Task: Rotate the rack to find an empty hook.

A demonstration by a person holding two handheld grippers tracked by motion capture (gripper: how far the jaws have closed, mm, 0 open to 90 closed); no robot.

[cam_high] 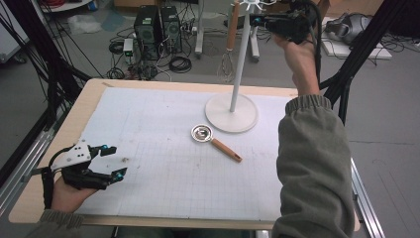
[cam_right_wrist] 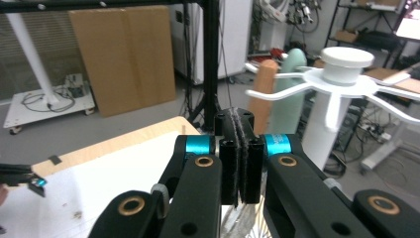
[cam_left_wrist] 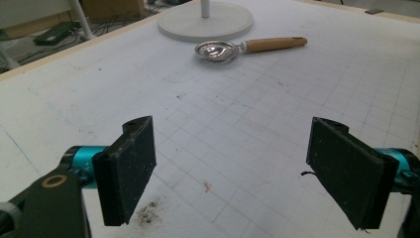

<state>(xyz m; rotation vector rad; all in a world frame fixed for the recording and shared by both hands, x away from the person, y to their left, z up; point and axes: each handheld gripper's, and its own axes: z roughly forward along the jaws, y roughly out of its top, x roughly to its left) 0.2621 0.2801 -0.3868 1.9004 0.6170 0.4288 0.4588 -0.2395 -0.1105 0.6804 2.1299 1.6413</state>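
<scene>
Right gripper up by the rack top, jaws pressed together, empty; whisk hangs there. Left gripper parked wide open, spoon awaits hanging.

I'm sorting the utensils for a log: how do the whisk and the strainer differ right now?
The whisk hangs upright from the white stand, while the strainer lies flat on the table mat beside the stand's base. The whisk ends in a wire cage; the strainer ends in a shallow metal bowl. Both have wooden handles, and neither is held.
</scene>
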